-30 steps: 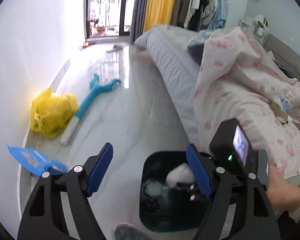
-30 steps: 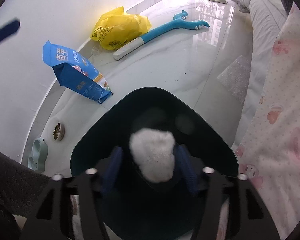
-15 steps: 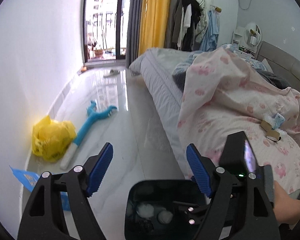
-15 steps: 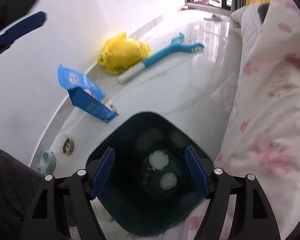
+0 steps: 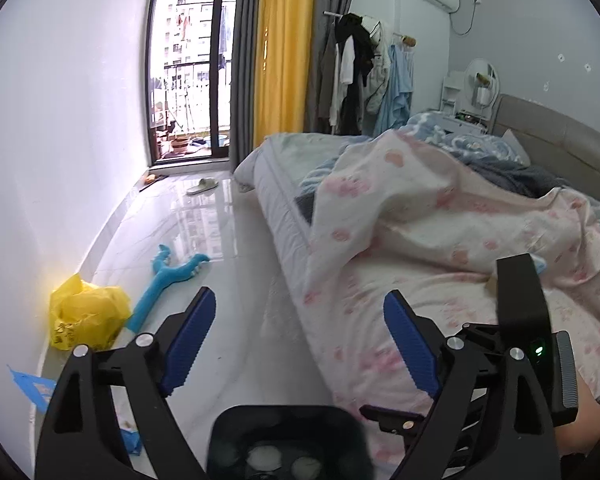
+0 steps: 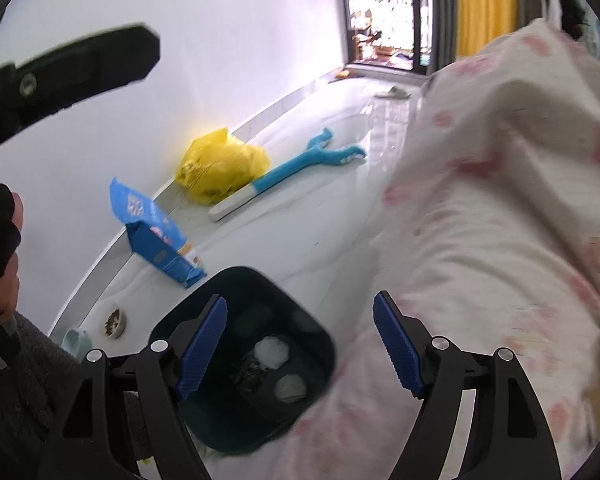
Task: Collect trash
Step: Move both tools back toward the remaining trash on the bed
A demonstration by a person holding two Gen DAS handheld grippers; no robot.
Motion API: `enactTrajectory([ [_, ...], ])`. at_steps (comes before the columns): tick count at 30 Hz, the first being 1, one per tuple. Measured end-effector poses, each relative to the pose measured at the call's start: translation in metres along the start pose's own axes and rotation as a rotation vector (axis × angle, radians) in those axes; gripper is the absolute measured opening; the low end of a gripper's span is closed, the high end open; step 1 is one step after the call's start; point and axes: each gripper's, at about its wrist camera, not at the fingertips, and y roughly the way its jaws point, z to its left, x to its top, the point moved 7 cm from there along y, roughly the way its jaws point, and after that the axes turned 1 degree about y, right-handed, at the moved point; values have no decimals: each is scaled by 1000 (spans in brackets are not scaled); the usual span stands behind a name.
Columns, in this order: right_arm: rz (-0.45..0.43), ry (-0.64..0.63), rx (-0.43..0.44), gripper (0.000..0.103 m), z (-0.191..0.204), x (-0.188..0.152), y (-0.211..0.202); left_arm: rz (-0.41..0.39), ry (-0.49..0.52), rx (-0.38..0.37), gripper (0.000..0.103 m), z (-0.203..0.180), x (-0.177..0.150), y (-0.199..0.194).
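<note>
- Left wrist view: the left claw (image 5: 296,340) stands with its blue pads wide apart and its jaws opening, with nothing between them.
- Beneath it, at the lower edge, shows the rim of the dark trash bin (image 5: 288,416) standing on the floor beside the bed (image 5: 440,248), with pale tissue wads (image 5: 265,457) at its bottom.
- Along the white wall lie a yellow plastic bag (image 5: 84,316) and a blue long-handled tool (image 5: 168,280), just beside each other; a blue packet (image 5: 32,386) peeks out behind the left finger.
- At the right edge part of the right claw's body (image 5: 520,304) shows in front of the pink-patterned quilt (image 5: 440,216).
- Right wrist view: the right claw (image 6: 300,344) is empty, its pads apart and the jaws opening, above the trash bin (image 6: 188,320).
- Two white tissue wads (image 6: 272,354) and some dark scraps lie on the bin's floor.
- The blue packet (image 6: 152,228) stands against the wall near the bin; the yellow plastic bag (image 6: 220,168) and blue long-handled tool (image 6: 300,164) lie farther along.
- The quilt (image 6: 500,200) is blurred on the right.
</note>
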Motion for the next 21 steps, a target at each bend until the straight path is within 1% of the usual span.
enactTrajectory([
  [4, -53, 3, -52, 78, -24, 0, -22, -3, 0, -27, 90, -19, 5, 8],
  [10, -106, 49, -117, 78, -64, -3, -53, 0, 11, -61, 91, -49, 7, 19],
  [12, -125, 58, -161, 78, -78, -4, -64, -1, 20, -61, 91, -57, 8, 23],
  [15, -151, 91, -203, 79, -96, -8, -78, -2, 32, -70, 92, -71, 10, 27],
  [17, -158, 114, -235, 84, -109, -11, -86, -1, 33, -81, 92, -81, 11, 30],
  [21, -168, 183, -332, 85, -142, -24, -102, -1, 41, -103, 92, -103, 11, 36],
])
